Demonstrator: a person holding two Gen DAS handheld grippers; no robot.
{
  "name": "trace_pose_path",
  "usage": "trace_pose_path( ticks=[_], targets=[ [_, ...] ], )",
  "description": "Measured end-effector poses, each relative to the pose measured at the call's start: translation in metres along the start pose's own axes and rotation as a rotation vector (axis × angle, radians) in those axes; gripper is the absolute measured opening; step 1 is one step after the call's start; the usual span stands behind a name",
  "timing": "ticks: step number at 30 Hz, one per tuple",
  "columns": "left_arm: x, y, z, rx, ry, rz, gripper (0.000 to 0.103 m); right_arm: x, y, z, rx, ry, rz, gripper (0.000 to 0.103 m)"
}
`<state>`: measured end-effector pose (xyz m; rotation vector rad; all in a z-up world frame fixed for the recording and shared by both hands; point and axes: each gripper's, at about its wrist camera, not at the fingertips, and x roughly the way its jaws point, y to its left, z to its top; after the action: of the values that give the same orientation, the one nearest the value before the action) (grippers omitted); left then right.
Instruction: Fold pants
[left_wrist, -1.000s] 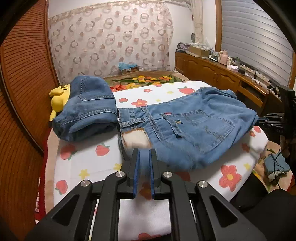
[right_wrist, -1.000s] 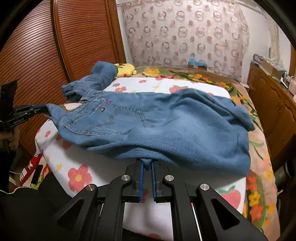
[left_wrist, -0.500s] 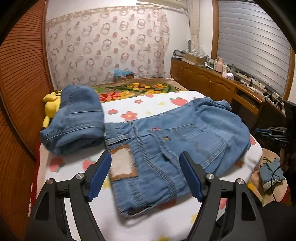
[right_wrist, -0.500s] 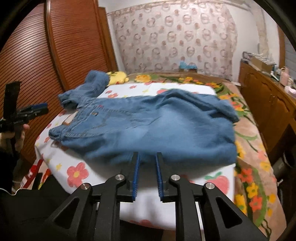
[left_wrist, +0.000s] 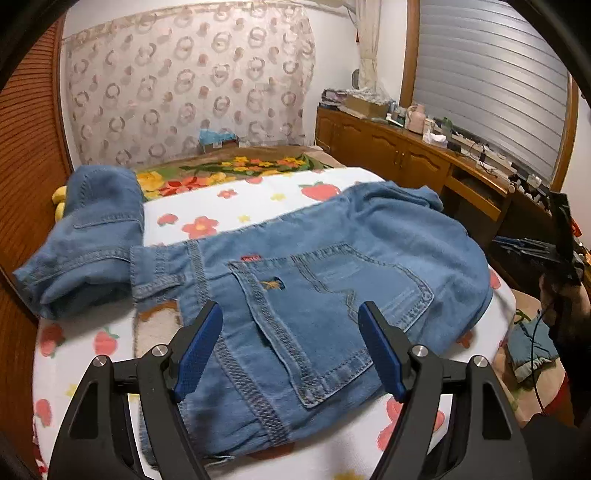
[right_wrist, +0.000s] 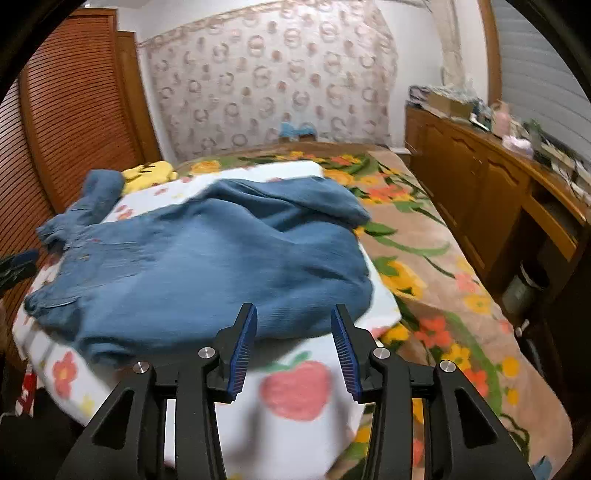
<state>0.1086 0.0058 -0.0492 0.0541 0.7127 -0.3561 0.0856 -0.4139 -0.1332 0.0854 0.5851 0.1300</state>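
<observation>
On the white cloth (left_wrist: 258, 199) printed with flowers and strawberries, the blue jeans (left_wrist: 332, 280) lay spread flat, back pocket up, filling the middle of the left wrist view. At nine o'clock of them a second bundle of folded denim (left_wrist: 88, 236) sat touching their waistband, with a yellow soft toy (left_wrist: 59, 206) peeking out behind it at ten o'clock. Low in that view, at six o'clock, the left gripper (left_wrist: 291, 347) stood released, its blue pads well apart above the jeans' seat and pressing on nothing; its jaws had opened wide within the last second. Off at three o'clock a wooden sideboard (left_wrist: 406, 155) ran along the wall below a slatted shutter.

From the right wrist view the jeans (right_wrist: 207, 266) appeared blurred, their folded edge at twelve o'clock of the right gripper (right_wrist: 293, 343). That gripper had just been opening; its pads stood parted just short of the denim edge, over the strawberry-print cloth (right_wrist: 295, 391), nothing between them. At three o'clock spread a floral blanket (right_wrist: 424, 258)
</observation>
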Motion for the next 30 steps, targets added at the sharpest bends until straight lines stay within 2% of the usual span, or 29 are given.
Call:
trace_pose_path(
  ticks=[7,15,16,18,19,21,30],
  targets=[
    [0.008,-0.003,-0.004,-0.002,0.022,0.001,0.077,0.025,-0.008,0.003,0.097,0.046,0.004,0.044],
    [0.016,-0.002,-0.012,-0.01,0.042,0.006,0.077,0.027,-0.01,0.011,0.112,0.071,0.013,0.044],
    [0.016,-0.002,-0.012,-0.01,0.044,0.006,0.077,0.027,-0.011,0.011,0.11,0.071,0.01,0.04],
    [0.017,-0.002,-0.014,-0.012,0.046,0.009,0.077,0.026,-0.011,0.014,0.098,0.068,-0.022,0.026],
    [0.017,-0.002,-0.015,-0.013,0.047,0.008,0.077,0.024,-0.013,0.015,0.094,0.063,-0.031,0.024],
    [0.017,-0.001,-0.014,-0.013,0.049,0.008,0.077,0.018,-0.016,0.016,0.094,0.047,-0.037,0.005],
    [0.015,0.003,-0.014,-0.019,0.04,0.021,0.077,-0.015,-0.005,0.038,0.034,-0.062,-0.013,0.003]
  ],
)
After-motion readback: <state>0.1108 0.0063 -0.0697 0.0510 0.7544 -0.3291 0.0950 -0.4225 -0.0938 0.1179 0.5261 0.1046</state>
